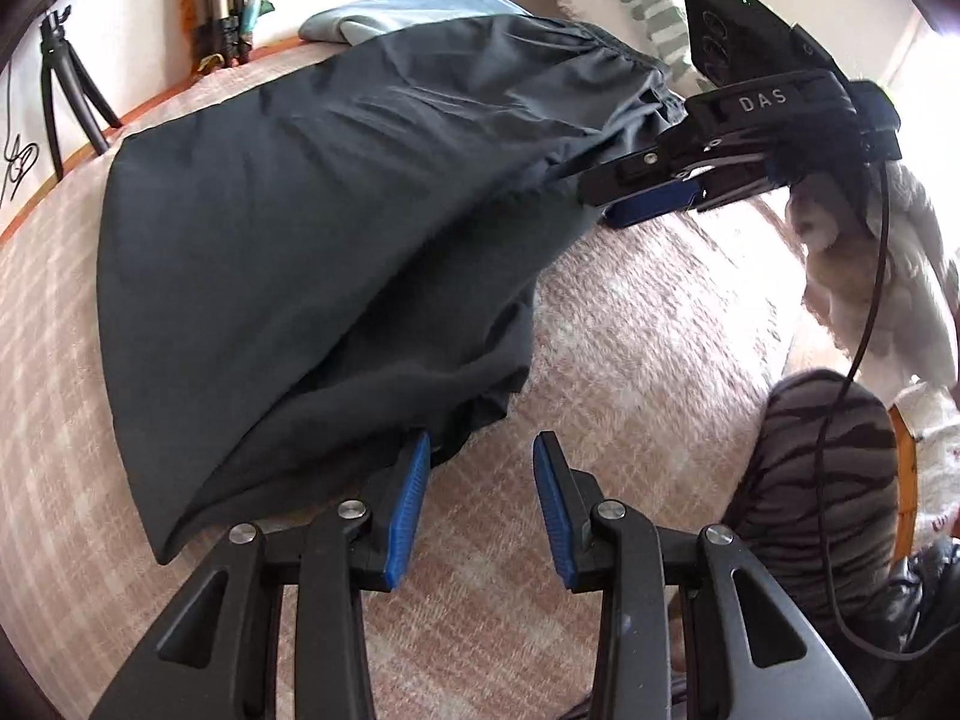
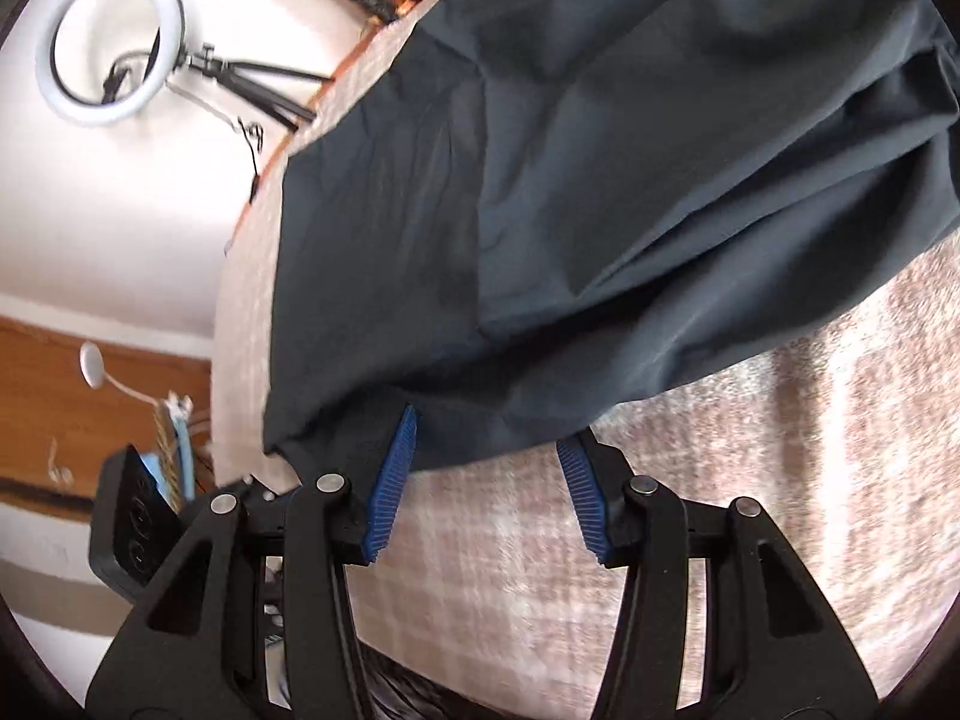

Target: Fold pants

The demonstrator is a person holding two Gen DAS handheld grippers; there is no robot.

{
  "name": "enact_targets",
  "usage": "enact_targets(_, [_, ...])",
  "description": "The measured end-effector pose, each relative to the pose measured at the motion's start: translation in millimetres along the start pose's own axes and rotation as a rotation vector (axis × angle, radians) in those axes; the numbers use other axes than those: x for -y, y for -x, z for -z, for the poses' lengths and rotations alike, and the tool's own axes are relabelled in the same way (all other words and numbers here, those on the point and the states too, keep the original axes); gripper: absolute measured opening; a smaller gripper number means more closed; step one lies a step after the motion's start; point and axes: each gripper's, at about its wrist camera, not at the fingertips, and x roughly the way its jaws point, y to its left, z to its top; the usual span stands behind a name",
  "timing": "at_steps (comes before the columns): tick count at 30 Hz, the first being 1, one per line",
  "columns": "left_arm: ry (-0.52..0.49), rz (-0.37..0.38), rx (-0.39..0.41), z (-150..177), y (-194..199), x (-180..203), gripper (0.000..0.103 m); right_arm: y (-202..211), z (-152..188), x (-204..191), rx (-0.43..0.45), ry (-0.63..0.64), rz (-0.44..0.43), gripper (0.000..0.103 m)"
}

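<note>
Dark pants on blanket; left tongs and right tongs apart at hem, gripping nothing.

Bright daylight, blown-out glare at the right edge of the left wrist view. Heavy fisheye curving, dark vignette corners. Right wrist view slightly motion-blurred.

Surface: bed, pink checked blanket
Lying on it: dark pants; light blue cloth, far edge

White walls; ring light on tripod; pink checked bedcover; bright window light at right.
</note>
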Motion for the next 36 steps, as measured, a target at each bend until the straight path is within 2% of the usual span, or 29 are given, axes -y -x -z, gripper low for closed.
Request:
enact_targets(6, [0.042, -0.088, 0.008, -16.5, -9.5, 5.5, 0.033, 5.1, -3.7, 16.3, 0.081, -0.115, -0.061, 0.05])
enact_targets(8, [0.062, -0.114, 0.012, -21.1, -16.0, 6.7, 0.033, 5.5, -4.3, 17.8, 0.098, -0.123, -0.059, 0.04])
enact_targets(10, [0.072, -0.135, 0.026, -24.2, -19.9, 8.6, 0.033, 6.5, -5.5, 19.9, 0.099, -0.128, -0.061, 0.018])
enact_targets(13, [0.092, -0.105, 0.047, -25.2, -17.4, 3.8, 0.033, 7.1, -6.4, 18.5, 0.105, -0.117, -0.061, 0.011])
enact_targets(14, [0.095, -0.061, 0.066, -24.1, -14.6, 1.6, 0.032, 7.7, -6.4, 16.3, 0.109, -0.111, -0.057, 0.01])
enact_targets(15, [0.097, -0.026, 0.083, -22.9, -11.2, 1.2, 0.026, 9.0, -6.4, 14.8, 0.112, -0.105, -0.056, 0.01])
enact_targets(16, [0.098, 0.016, 0.1, -22.3, -9.0, 0.0, 0.006, 10.6, -6.7, 13.0, 0.116, -0.096, -0.053, 0.009])
enact_targets(17, [0.093, 0.038, 0.117, -20.7, -4.9, -1.6, 0.004, 12.9, -7.0, 9.3, 0.122, -0.081, -0.049, 0.009])
enact_targets(20, [0.074, 0.085, 0.144, -17.2, 4.0, -3.2, 0.001, 18.5, -9.7, 1.4, 0.148, -0.054, -0.042, 0.007])
enact_targets(23, [0.064, 0.128, 0.141, -13.6, 9.4, -3.4, 0.0, 11.4, -11.1, 6.0, 0.126, -0.047, 0.032, 0.007])
enact_targets(25, [0.037, 0.138, 0.112, -10.2, 7.4, -0.6, 0.0, 5.0, -9.6, 11.1, 0.105, -0.056, 0.063, 0.007])
enact_targets(27, [0.001, 0.148, 0.05, -3.4, 0.1, 3.7, 0.0, 5.9, -7.9, 14.8, 0.091, -0.056, 0.053, 0.007])
enact_targets(30, [-0.048, 0.145, 0.003, 9.2, -2.2, 9.4, 0.0, 15.0, -2.4, 18.9, 0.061, -0.077, 0.024, 0.009])
enact_targets(33, [-0.032, 0.141, 0.049, 9.7, 14.4, 6.1, 0.0, 23.2, 9.1, 2.6, 0.056, 0.006, 0.005, 0.009])
enact_targets(35, [-0.019, 0.13, 0.095, 3.4, 27.5, 2.3, 0.0, 20.2, 18.2, -16.1, 0.018, 0.098, -0.01, 0.01])
enact_targets(36, [-0.02, 0.122, 0.11, 0.9, 32.1, 0.5, 0.0, 15.2, 23.8, -29.1, -0.01, 0.151, -0.019, 0.014])
